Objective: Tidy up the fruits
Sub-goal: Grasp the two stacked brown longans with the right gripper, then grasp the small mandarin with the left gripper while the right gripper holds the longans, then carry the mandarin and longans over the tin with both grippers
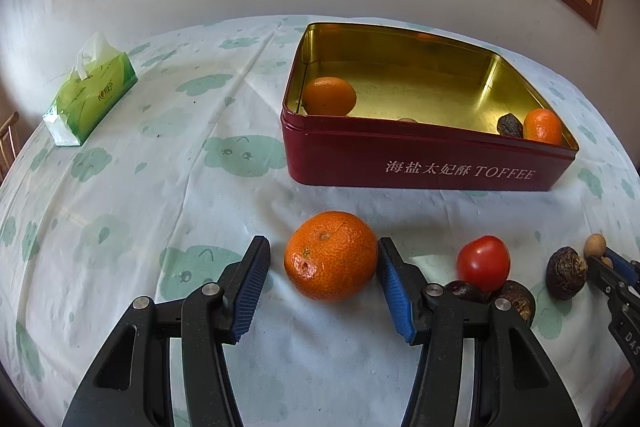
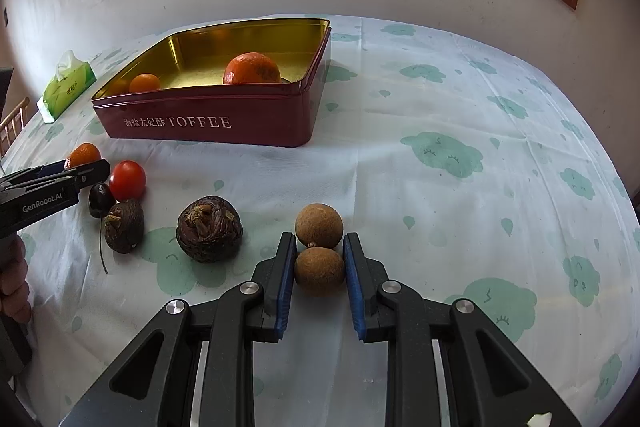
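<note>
Toffee tin [image 1: 424, 163] holds two mandarins and a dark fruit; most fruit waits in front. Left gripper [image 1: 324, 287] straddles a mandarin [image 1: 331, 261], jaws apart; right gripper [image 2: 319, 273] clamps a longan [image 2: 319, 271].

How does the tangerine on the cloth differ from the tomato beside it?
The tangerine is orange, bigger and dimpled; the tomato is red, smaller and glossy. The tangerine sits between the left gripper fingers; the tomato leans on dark fruits. Both lie outside the tin.
</note>
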Demonstrator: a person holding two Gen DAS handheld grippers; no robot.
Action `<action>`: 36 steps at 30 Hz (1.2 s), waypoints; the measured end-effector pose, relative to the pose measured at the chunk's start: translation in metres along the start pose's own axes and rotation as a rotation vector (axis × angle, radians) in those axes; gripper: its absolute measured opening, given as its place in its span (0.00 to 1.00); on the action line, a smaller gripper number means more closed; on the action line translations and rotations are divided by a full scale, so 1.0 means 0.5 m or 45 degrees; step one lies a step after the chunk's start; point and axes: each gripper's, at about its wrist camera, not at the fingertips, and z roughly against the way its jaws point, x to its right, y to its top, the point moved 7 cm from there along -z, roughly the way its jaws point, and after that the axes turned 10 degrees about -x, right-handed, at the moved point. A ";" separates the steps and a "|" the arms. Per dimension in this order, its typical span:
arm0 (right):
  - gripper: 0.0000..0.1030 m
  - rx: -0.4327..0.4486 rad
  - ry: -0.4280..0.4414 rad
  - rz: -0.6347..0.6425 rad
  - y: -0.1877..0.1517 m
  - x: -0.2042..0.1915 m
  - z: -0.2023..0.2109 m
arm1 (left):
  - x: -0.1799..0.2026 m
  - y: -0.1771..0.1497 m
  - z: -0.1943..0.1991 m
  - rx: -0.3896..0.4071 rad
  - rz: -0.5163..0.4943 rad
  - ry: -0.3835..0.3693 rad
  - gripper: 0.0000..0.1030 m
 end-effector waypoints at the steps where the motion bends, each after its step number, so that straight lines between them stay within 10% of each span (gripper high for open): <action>1: 0.22 0.000 0.000 0.000 0.001 0.000 0.000 | 0.000 0.000 0.000 0.006 -0.003 0.001 0.54; 36: 0.21 -0.017 0.003 0.006 0.004 -0.002 0.000 | 0.012 -0.011 0.012 0.016 -0.034 0.009 0.40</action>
